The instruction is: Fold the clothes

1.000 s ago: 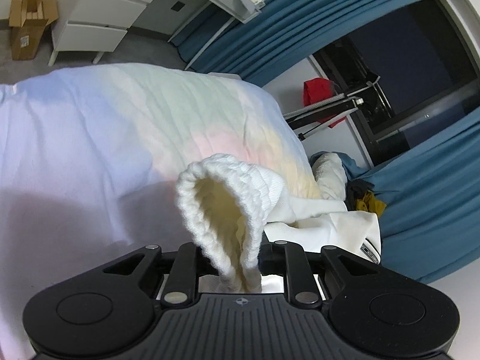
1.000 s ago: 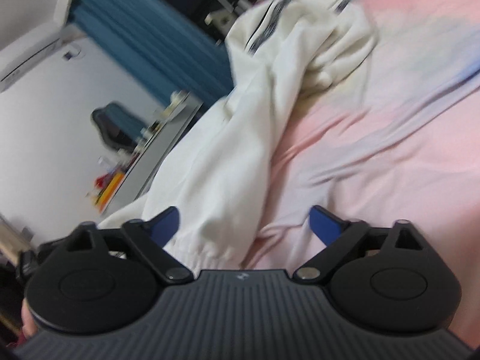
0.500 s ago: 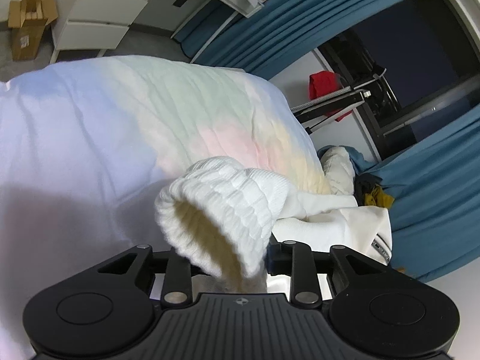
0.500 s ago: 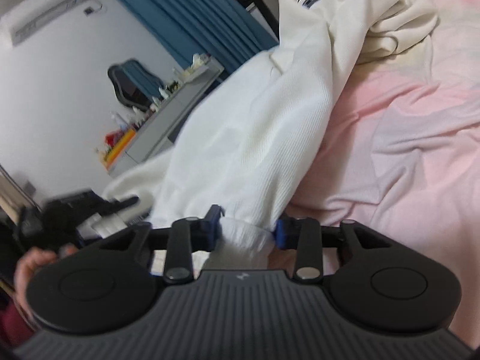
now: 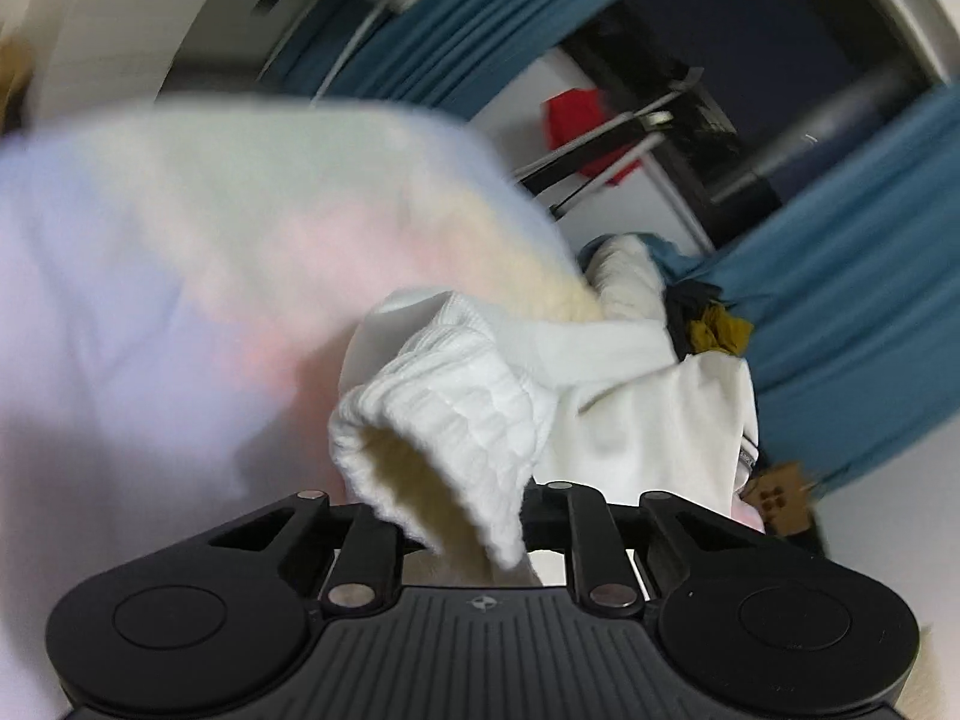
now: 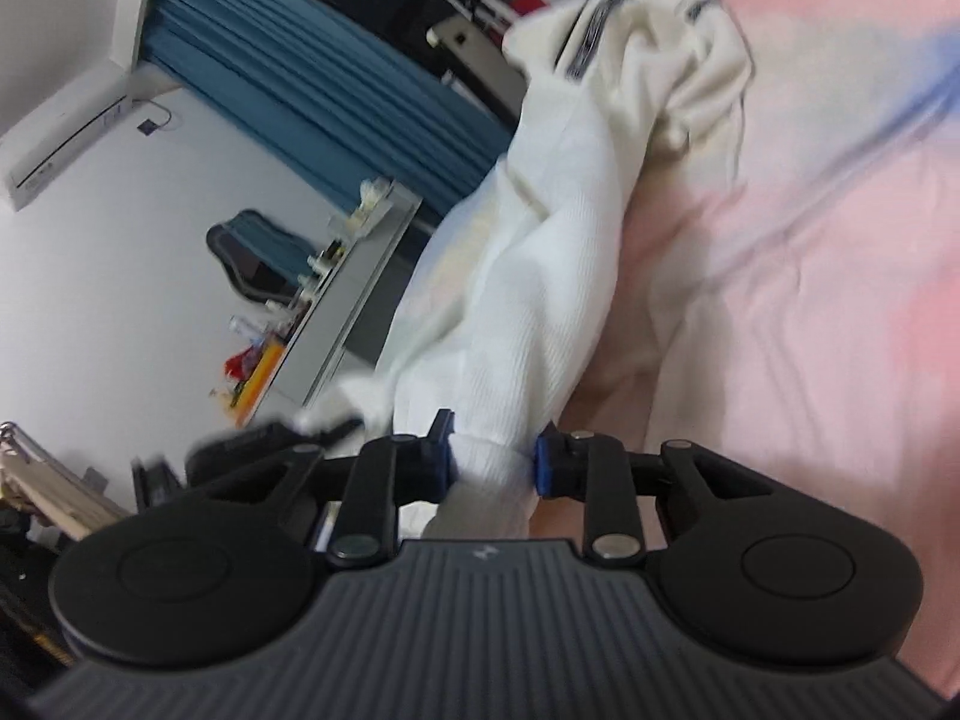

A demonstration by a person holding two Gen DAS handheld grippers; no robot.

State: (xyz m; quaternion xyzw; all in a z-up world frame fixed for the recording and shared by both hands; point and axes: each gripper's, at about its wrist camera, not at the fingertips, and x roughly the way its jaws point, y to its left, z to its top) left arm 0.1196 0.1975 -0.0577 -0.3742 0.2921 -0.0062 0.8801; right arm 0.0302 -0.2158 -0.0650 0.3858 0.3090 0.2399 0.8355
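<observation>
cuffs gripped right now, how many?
2. One cuff in the left tongs, open end facing the camera; the other cuff in the right tongs, over the bed.

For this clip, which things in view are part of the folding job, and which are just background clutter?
In use:
white garment, its cuff in the left tool
right tool, shut on the other sleeve end
bedspread, the work surface

Lying about:
blue curtains
red cloth
yellow cloth
chair
desk

pastel bedspread (image 6: pixel 810 300) | blue curtains (image 5: pixel 852 312) | grey desk (image 6: pixel 336 306) | air conditioner (image 6: pixel 66 138)
</observation>
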